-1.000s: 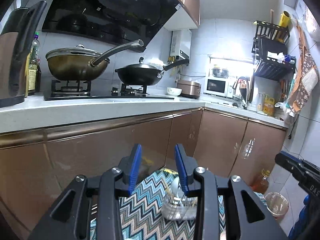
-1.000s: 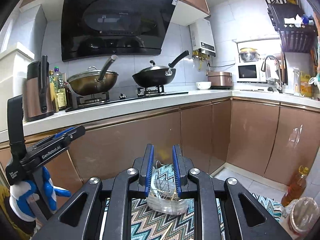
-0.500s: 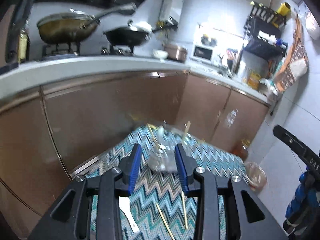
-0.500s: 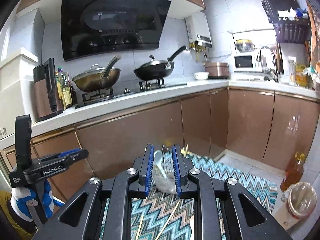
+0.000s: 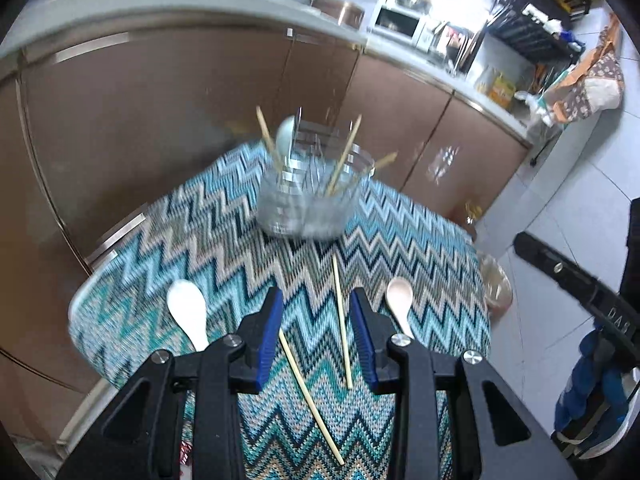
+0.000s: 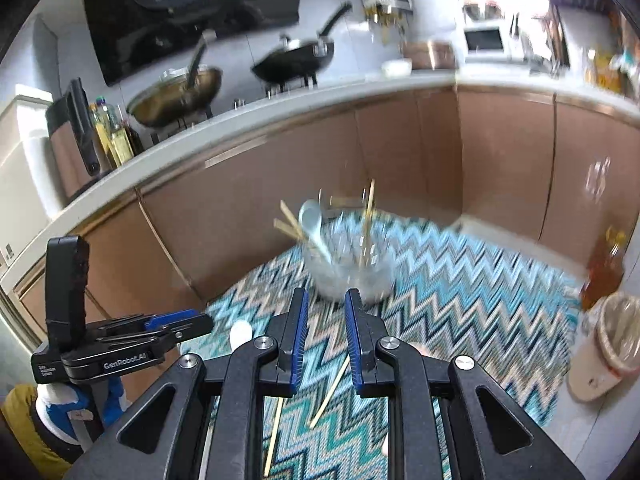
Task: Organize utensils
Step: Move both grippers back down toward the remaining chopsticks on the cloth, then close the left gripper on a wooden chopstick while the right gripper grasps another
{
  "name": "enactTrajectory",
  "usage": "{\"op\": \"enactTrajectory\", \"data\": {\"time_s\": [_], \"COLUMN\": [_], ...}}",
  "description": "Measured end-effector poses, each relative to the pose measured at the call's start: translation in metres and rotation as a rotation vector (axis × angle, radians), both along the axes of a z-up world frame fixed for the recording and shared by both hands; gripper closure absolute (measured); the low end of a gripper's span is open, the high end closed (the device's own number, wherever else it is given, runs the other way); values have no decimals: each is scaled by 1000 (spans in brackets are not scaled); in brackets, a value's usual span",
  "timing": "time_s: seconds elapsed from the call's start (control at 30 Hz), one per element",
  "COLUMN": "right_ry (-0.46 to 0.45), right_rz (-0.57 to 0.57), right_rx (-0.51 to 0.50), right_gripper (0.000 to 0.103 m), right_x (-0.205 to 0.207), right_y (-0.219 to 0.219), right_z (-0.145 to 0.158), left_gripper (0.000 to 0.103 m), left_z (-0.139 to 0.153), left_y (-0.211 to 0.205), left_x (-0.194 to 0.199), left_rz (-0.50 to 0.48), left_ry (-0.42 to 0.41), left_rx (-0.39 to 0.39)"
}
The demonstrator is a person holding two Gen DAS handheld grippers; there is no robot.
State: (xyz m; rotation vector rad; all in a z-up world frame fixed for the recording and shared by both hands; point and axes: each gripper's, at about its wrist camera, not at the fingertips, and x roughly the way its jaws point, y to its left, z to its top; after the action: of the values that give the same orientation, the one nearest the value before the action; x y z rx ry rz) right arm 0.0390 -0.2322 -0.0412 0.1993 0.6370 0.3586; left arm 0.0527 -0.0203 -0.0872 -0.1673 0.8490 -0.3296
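I see both grippers, left [image 5: 316, 334] and right [image 6: 325, 334], released, empty; 2 chopsticks [image 5: 342, 320], 2 spoons [image 5: 188, 318] loose before glass holder [image 5: 308, 200].

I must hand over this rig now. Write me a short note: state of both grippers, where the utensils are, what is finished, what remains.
Left gripper: open, empty, above the zigzag cloth.
Right gripper: jaws apart, empty, also above the cloth.
Glass holder: stands at the far side of the cloth.
Done: several chopsticks and one spoon already stand in the holder.
Left: two chopsticks lie loose, one between the left jaws and a slanted one nearer. A white spoon lies to the left, a beige spoon to the right. All four probably go into the holder.
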Motion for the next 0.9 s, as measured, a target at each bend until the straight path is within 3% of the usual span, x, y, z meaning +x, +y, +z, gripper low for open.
{"op": "enactTrajectory", "data": {"time_s": [0.27,0.5,0.9], "right_ry": [220,342,492], "right_rz": [65,89,92], "right_rx": [17,-5,-48], "right_gripper": [84,84,85], "right_x": [48,88,156], "right_y": [16,26,46], "right_z": [-74,-112,-166], "left_gripper": [71,72,90], "left_z": [-70,-113,-154], "left_y": [-4,-4,-16], "left_x": [42,73,100], "left_rz": [-20,-31,-37], "left_ry": [216,354,484], "left_rx": [-12,-47,-36]}}
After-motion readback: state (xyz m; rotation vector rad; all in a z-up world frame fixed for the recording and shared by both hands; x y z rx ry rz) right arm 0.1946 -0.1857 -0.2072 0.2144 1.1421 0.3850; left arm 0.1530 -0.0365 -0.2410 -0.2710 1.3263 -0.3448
